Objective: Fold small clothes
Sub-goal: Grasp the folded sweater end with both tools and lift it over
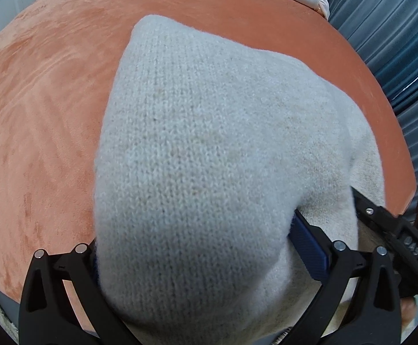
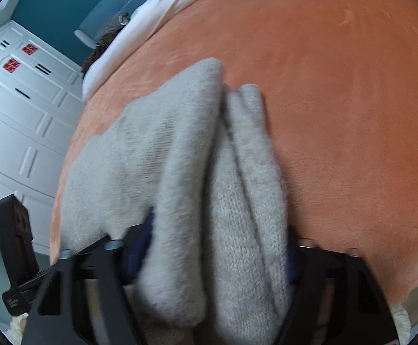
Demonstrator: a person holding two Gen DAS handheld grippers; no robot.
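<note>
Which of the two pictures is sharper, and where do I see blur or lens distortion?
Left wrist view: sharp, the knit stitches of the grey knitted garment read clearly; fisheye bends the orange blanket into a dome. Right wrist view: motion blur smears the garment and the right claw; the white cupboard doors curve, and dark vignetting fills the corners.

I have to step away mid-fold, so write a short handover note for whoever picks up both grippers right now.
Left gripper: knit fabric bunched between its fingers, which look closed on it.
Right gripper: several folds of the same fabric between its fingers; whether the pads press on it is hidden.
The job's thing: one pale grey knit garment lying on the orange blanket, its near end gathered up at both grippers, its far end resting on the blanket.
Done: the garment is doubled into layers, with a narrow fold along its right side.
Left: lay the held end down, flatten it, let go.
</note>
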